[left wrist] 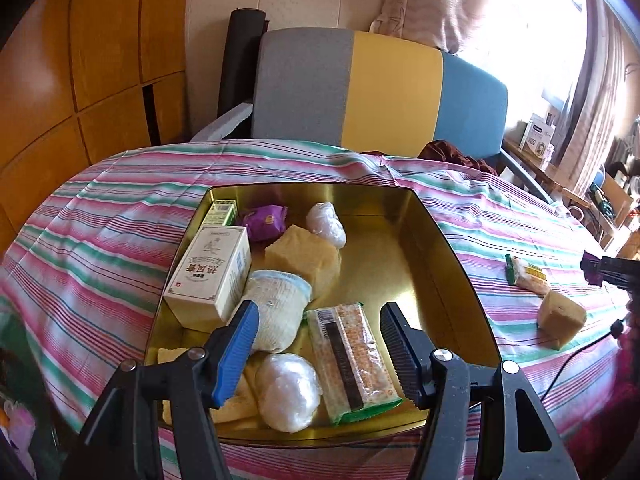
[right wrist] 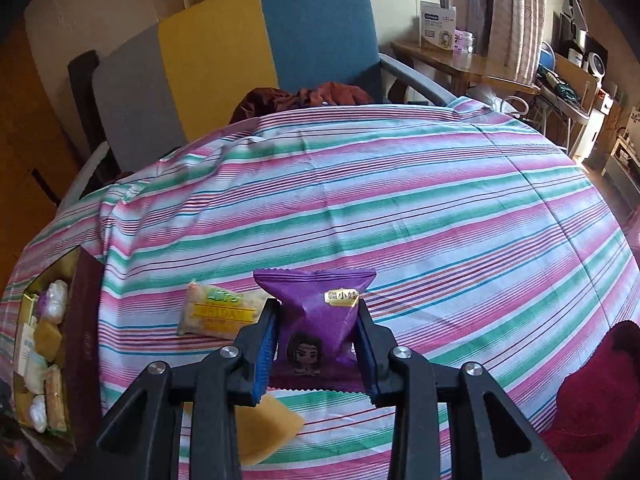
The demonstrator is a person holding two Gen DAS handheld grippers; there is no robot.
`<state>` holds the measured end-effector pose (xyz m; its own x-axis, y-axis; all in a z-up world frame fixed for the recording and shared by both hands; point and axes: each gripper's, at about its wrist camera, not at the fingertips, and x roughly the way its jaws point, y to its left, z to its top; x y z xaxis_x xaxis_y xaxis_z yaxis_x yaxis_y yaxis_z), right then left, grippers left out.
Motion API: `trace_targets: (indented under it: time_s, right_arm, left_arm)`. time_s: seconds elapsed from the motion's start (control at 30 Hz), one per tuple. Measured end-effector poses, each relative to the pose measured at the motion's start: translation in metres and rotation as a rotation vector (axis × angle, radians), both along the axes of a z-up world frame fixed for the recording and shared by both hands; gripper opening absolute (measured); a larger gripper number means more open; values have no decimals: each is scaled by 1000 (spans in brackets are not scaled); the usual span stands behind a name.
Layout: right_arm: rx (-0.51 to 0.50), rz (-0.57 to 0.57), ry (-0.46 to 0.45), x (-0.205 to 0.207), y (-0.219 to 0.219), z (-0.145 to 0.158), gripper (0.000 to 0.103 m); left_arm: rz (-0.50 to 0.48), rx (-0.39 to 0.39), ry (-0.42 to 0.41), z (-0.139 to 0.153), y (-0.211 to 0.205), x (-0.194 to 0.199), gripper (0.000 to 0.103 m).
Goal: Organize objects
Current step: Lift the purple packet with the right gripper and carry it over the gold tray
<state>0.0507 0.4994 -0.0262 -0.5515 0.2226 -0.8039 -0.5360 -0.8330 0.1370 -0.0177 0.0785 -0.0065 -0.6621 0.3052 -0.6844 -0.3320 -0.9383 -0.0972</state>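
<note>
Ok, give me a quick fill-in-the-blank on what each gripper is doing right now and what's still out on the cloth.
1. The right gripper is shut on a ____ snack packet.
2. The left gripper, holding nothing, hovers open over the gold ____.
3. The white medicine box lies ____ the tin.
4. The yellow sponge block on the striped cloth lies ____ the tin.

Missing words: purple; tin; inside; outside

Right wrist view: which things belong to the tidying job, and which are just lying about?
Job:
- purple snack packet, gripped by right tool
- pale yellow-labelled snack packet
- tan sponge block
- gold tin tray

Lying about:
- grey-yellow-blue chair
- maroon cloth
</note>
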Motion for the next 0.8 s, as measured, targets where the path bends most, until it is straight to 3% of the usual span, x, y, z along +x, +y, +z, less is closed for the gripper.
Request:
trace_targets:
  time_s: [0.17, 0.5, 0.8]
  right_arm:
    - [-14, 148, 34, -20, -47, 16, 35]
    - [-38, 520, 54, -81, -187, 29, 35]
    - [-28, 667, -21, -129, -263, 7, 35]
  left_arm:
    - [22, 2, 2, 1, -10, 0, 64]
    - [83, 21, -11, -2, -40, -3, 64]
    - [129, 47, -31, -10, -64, -8, 64]
